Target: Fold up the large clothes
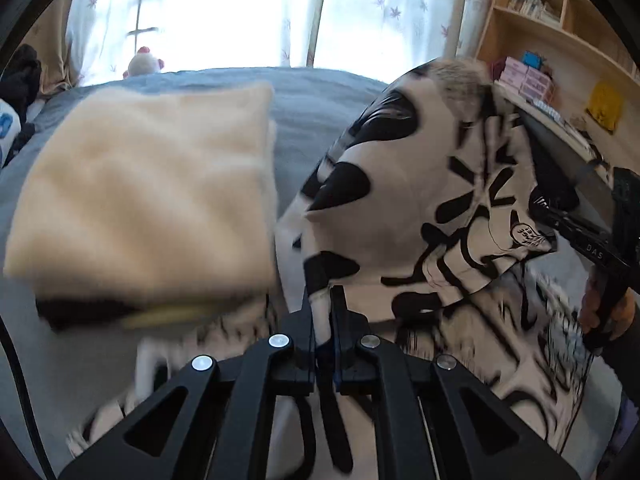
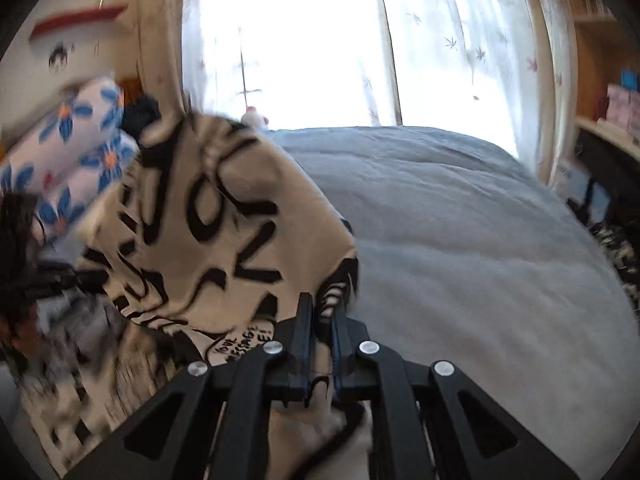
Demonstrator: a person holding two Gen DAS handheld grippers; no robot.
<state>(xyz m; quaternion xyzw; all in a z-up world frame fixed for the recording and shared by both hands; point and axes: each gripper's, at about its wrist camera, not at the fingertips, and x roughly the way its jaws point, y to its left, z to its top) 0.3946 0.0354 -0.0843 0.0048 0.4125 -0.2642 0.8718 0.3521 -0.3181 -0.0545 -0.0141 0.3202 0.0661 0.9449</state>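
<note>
Grey bedding (image 2: 460,240) lies beneath; left gripper (image 1: 323,312) and right gripper (image 2: 320,320) each pinch the printed garment (image 1: 420,208), which may brush the folded cream stack (image 1: 152,192) beside it.

A home bedroom: grey-covered bed (image 2: 460,240); floral curtains (image 1: 400,12); wooden bookshelf (image 1: 552,12); flowered pillow (image 2: 68,148).

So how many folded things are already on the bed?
1 for sure: a cream folded cloth lies on the gray bed, left of the black-and-white garment. Dark and yellow edges peek from under it, so more may be hidden.
</note>
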